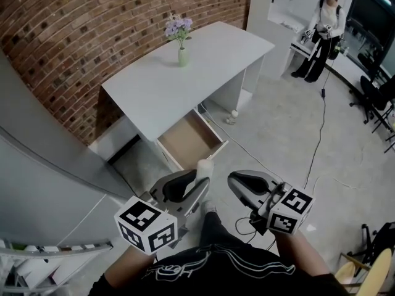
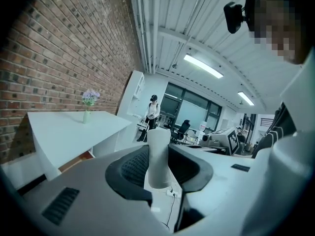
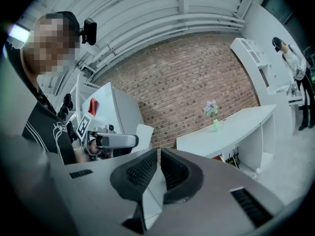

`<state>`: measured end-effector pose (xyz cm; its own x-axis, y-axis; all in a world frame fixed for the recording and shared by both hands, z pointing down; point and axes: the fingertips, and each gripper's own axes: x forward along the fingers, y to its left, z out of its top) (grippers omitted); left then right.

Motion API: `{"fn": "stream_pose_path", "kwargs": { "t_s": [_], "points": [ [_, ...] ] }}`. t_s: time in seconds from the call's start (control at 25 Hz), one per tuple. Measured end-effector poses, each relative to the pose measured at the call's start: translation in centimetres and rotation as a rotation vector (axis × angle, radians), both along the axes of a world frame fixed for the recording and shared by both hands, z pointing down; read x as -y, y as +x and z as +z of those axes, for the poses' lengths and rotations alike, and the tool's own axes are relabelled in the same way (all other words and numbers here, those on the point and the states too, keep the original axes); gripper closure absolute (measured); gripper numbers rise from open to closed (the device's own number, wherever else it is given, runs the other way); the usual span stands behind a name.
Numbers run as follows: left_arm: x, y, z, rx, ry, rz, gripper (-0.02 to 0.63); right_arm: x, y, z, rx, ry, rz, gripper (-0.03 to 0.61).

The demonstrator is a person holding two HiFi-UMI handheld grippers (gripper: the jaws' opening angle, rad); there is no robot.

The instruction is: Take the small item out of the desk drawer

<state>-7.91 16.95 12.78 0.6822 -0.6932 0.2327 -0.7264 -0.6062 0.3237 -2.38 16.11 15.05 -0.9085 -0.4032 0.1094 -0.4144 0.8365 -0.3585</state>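
Small item [image 1: 204, 166]: white, narrow-waisted, bottle-like piece; it's out of the drawer, held up in the air nr the drawer's front edge, approx upright in the left gripper view.
Left gripper [image 1: 196, 180]: jaws clamped on the small item, pads pressing its lower half from both sides; the top sticks up past the tips.
Right gripper [image 1: 234, 181]: jaws almost together, only a thin slit btw the pads, nothing in it; hangs just beside the left one, apart from it.
Drawer [image 1: 190, 139]: pulled out from under the desk [image 1: 203, 66]; I see bare brown bottom and nothing else in the part that shows.
Desk top: only a vase w/ purple flowers [image 1: 180, 39] at the back, nr the brick wall.
Background: a person [image 1: 324, 29] stands far off by the white shelves, no part in this.
Step, as I judge it: the take-out itself looks met, since the item sits in my grip and clear of the drawer; the task names no place to put it.
Next move calls for: a firm squeeze on that smooth waist so it doesn't slip or tip, and room kept from the drawer front; right gripper is free if the drawer needs a push.
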Motion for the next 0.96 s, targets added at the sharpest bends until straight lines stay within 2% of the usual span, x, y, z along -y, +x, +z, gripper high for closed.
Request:
{"fn": "stream_pose_path", "kwargs": {
  "t_s": [0.52, 0.96],
  "points": [
    [-1.0, 0.9, -0.4, -0.018, 0.013, 0.015, 0.476, -0.2, 0.9, 0.2, 0.014, -0.01, 0.029, 0.523],
    [-0.7, 1.0, -0.1, -0.027, 0.001, 0.01, 0.476, 0.0, 0.2, 0.2, 0.011, -0.015, 0.011, 0.523]
  ]
}}
